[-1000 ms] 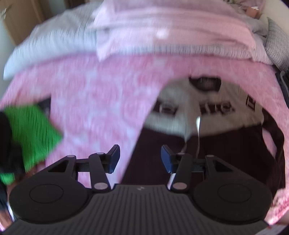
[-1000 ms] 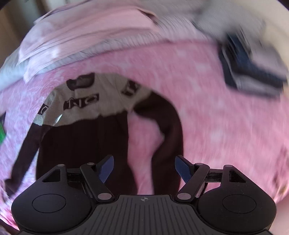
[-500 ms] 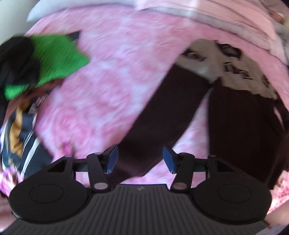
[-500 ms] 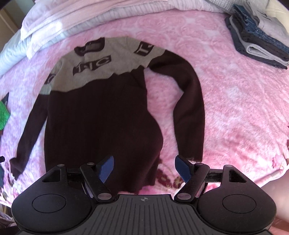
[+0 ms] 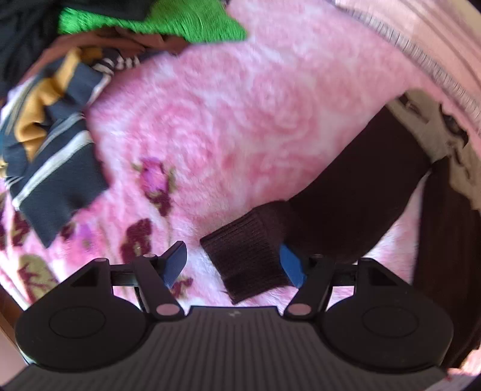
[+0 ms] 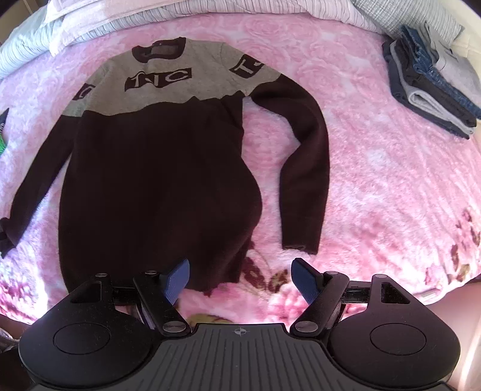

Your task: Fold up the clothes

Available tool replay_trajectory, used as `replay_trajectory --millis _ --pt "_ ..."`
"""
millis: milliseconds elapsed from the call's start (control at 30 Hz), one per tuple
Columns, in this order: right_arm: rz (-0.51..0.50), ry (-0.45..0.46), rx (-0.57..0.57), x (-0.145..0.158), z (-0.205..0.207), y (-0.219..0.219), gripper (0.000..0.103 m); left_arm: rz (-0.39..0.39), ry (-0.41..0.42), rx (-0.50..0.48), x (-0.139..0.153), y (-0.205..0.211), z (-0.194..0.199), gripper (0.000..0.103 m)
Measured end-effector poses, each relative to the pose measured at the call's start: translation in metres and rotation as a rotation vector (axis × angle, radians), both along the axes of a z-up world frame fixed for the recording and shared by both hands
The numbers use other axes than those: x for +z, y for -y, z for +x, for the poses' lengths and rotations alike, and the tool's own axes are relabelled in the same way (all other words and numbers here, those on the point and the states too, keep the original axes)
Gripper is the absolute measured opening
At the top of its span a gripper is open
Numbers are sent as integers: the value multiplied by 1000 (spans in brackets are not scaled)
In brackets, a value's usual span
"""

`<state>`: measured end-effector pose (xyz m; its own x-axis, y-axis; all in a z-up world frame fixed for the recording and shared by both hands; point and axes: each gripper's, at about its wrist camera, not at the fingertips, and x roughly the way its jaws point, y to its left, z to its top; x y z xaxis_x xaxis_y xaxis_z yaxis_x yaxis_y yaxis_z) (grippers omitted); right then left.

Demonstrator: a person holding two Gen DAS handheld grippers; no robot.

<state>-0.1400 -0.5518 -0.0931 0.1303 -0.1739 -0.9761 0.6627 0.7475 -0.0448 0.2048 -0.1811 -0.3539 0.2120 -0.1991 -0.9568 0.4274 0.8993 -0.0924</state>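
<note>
A dark brown sweater [image 6: 156, 168] with a grey lettered yoke lies flat, face up, on the pink floral blanket [image 6: 390, 180], sleeves spread out. In the left wrist view its ribbed sleeve cuff [image 5: 249, 255] lies between the fingers of my left gripper [image 5: 233, 264]. Those jaws are opening, and the pads do not press the cuff. My right gripper [image 6: 245, 279] hovers open over the sweater's bottom hem, near its right corner, with nothing gripped. The right sleeve cuff [image 6: 300, 243] lies just beyond its right finger.
A loose heap of clothes, green knit [image 5: 156, 21] and a navy-and-mustard striped piece [image 5: 54, 150], lies left of the sweater. A folded stack of jeans and grey garments [image 6: 433, 81] sits at the far right. Pale bedding [image 6: 90, 21] is bunched along the far edge.
My left gripper swung left and down along the left sleeve to its cuff, and its jaws widened. My right gripper came down a little toward the sweater's hem, still open.
</note>
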Motion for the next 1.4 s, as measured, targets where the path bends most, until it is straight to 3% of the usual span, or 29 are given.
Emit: replay_trajectory --millis 100,167,233,367,433,500,633,733,833,967,1000,1100,1267,1400 --pt "-8 -13 18 -2 4 -3 72 26 32 -35 -13 12 0 65" --pt "-5 -15 24 -4 7 -3 73 1 75 -92 -9 19 -3 19" --pt "-5 -11 33 -5 11 -4 72 -4 82 -129 0 21 -2 11" --pt "-18 32 46 -1 17 -3 72 37 302 -116 52 6 15 11" --pt "-20 57 39 0 21 0 72 51 359 -46 74 -15 43 11" --pt "-11 85 21 -1 24 6 72 81 400 -39 85 -26 68 11" --pt "-6 113 -12 -1 26 22 72 143 347 -42 63 -10 96 27" --pt "-37 124 -45 5 13 35 72 245 326 -83 39 14 89 27" --pt "-57 123 -121 0 -17 52 72 239 325 -52 49 24 70 32" --pt "-8 128 -230 -34 -63 79 72 210 307 -22 74 36 32 37" --pt "18 144 -267 -46 -74 84 71 188 289 -33 80 42 21 37" --pt "172 228 -465 -84 -109 106 47 132 237 -98 94 69 -19 40" --pt "433 462 -852 -150 -156 140 46 29 141 -149 109 123 -81 40" --pt "546 510 -1088 -195 -165 160 44 2 140 -186 118 155 -127 41"
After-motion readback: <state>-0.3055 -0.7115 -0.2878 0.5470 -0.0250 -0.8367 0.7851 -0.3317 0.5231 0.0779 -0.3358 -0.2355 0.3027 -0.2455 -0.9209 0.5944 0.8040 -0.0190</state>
